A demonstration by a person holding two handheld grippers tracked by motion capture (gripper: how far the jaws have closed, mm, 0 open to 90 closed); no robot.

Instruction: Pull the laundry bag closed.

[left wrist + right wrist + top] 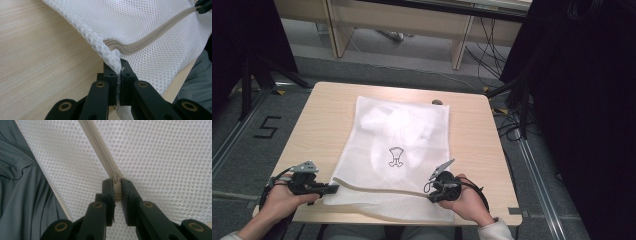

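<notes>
A white mesh laundry bag (399, 145) lies flat on the wooden table (319, 125), with a white garment bearing a small dark print (396, 156) inside it. A beige zipper (150, 37) runs along the bag's near edge. My left gripper (332, 189) is shut on the bag's near left corner (113, 62), with mesh pinched between its pads. My right gripper (432, 189) is shut on the zipper pull (116, 188) at the end of the zipper (100, 147), towards the bag's near right. The right gripper's tip (203, 6) also shows far off in the left gripper view.
The bag's near edge hangs slightly over the table's front edge (362, 220), above the person's grey trousers (22, 195). A small dark object (437, 102) sits at the table's far edge. Black stands (249, 80) and cables (512, 125) flank the table.
</notes>
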